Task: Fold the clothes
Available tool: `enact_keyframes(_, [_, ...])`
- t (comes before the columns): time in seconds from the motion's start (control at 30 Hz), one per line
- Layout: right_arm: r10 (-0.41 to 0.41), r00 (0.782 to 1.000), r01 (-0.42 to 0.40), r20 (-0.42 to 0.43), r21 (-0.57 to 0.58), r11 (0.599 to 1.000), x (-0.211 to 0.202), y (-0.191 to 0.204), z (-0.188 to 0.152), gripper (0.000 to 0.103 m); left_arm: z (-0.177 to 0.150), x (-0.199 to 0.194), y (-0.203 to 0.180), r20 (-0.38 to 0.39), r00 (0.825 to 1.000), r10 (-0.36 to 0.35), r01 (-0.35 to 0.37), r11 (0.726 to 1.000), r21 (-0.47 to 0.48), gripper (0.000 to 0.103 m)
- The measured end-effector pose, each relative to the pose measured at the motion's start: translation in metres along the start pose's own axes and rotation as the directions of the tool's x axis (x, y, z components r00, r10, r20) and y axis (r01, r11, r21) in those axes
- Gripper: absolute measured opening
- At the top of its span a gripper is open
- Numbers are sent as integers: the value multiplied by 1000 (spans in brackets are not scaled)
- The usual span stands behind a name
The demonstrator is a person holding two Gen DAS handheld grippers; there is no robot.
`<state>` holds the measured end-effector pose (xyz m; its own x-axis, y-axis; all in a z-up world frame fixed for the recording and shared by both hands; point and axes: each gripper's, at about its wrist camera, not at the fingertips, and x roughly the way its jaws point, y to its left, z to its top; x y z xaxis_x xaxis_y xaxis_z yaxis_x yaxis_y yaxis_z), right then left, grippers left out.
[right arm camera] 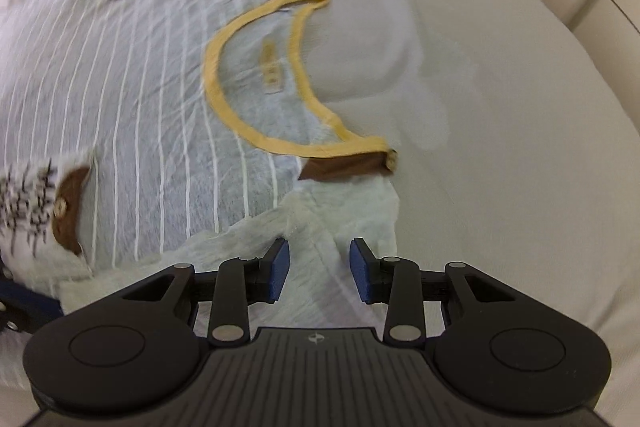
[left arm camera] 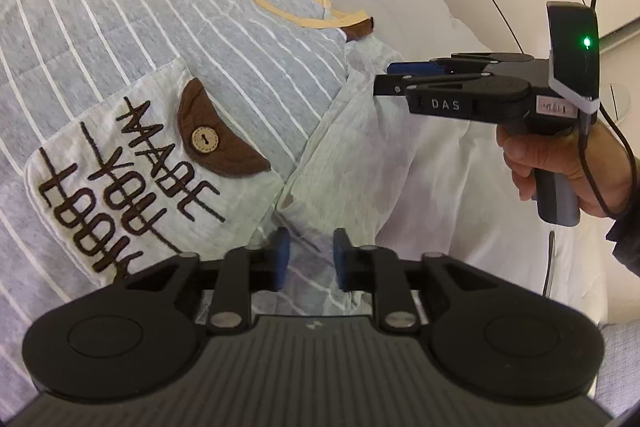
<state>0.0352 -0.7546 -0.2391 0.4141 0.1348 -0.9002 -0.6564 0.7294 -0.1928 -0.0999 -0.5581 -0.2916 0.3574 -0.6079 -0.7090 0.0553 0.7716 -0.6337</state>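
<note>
On the bed: a striped shirt (left arm camera: 120, 11) is spread flat on the white sheet (right arm camera: 500, 107).
Left gripper (left arm camera: 308, 257): pads parted over the pale sleeve (left arm camera: 360, 155), nothing pinched.
Right gripper (right arm camera: 318, 269): spread, empty, above the sleeve.
Handling: soft, light, limp; best taken at the sleeve edge.
Hidden: hem cut off, far garment blurred.

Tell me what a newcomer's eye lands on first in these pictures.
The striped grey shirt spread on the pale bedding dominates, its yellow neckline bright against the grey. Its chest pocket shows dark lettering and a brown buttoned flap. Both tools, left tool and right tool, hover over the cream sleeve.
</note>
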Motion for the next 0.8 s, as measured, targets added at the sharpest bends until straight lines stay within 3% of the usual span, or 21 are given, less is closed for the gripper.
enact_keyframes(0.13, [44, 998, -44, -35, -14, 999, 12, -7, 2, 32, 3, 6, -2, -8, 1000, 5, -5, 1000, 3, 17])
enact_keyframes(0.2, [51, 998, -51, -38, 7, 999, 11, -9, 2, 13, 4, 6, -3, -8, 1000, 9, -9, 1000, 12, 7])
enact_keyframes(0.3, [48, 998, -47, -37, 24, 999, 8, -10, 1, 0, 4, 2, -4, 17, 1000, 16, -16, 1000, 22, 2])
enact_keyframes(0.43, [-1, 1000, 0, 23, 61, 998, -4, -14, 3, 0, 4, 4, -2, 3, 1000, 26, -26, 999, 24, 2])
enact_keyframes(0.6, [-63, 998, 60, 21, 127, 990, -2, -20, 3, 0, 5, -1, -5, 6, 1000, 30, -30, 996, 84, 3])
enact_keyframes(0.73, [-53, 994, 29, 96, 233, 972, -19, -17, -1, 0, 2, -4, -4, -8, 999, 32, -31, 991, 129, 2])
enact_keyframes(0.8, [-27, 995, 4, 95, 236, 972, -20, -5, -2, 0, -1, -4, -2, -18, 999, 39, -37, 990, 133, 2])
